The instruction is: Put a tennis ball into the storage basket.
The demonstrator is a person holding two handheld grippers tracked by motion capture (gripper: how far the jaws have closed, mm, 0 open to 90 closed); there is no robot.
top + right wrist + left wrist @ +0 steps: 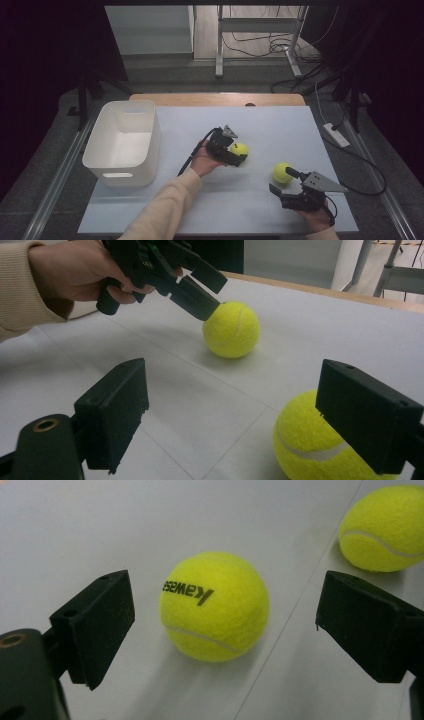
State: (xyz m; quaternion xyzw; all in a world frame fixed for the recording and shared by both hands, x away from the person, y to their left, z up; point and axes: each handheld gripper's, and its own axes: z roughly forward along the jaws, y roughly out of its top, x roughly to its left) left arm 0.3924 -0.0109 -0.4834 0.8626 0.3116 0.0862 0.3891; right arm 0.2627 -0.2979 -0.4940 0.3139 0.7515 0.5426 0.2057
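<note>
Two yellow tennis balls lie on the white table [260, 125]. My left gripper [238, 153] stands open around the middle ball [241, 148]. In the left gripper view this ball [215, 605], with black lettering, rests on the table between the spread jaws of the left gripper [225, 625], touching neither. My right gripper [283, 181] is open just behind the second ball [281, 171]. In the right gripper view the second ball [310, 450] sits low, partly hidden by the right-hand jaw of the right gripper [240, 412]. The middle ball [231, 329] and the left gripper [200, 292] show farther off.
A white plastic bin [120, 142] with nothing visible in it stands at the table's left edge. The second ball [385, 527] shows at the top right of the left gripper view. Beyond the table are a desk frame [260, 30] and floor cables [340, 135].
</note>
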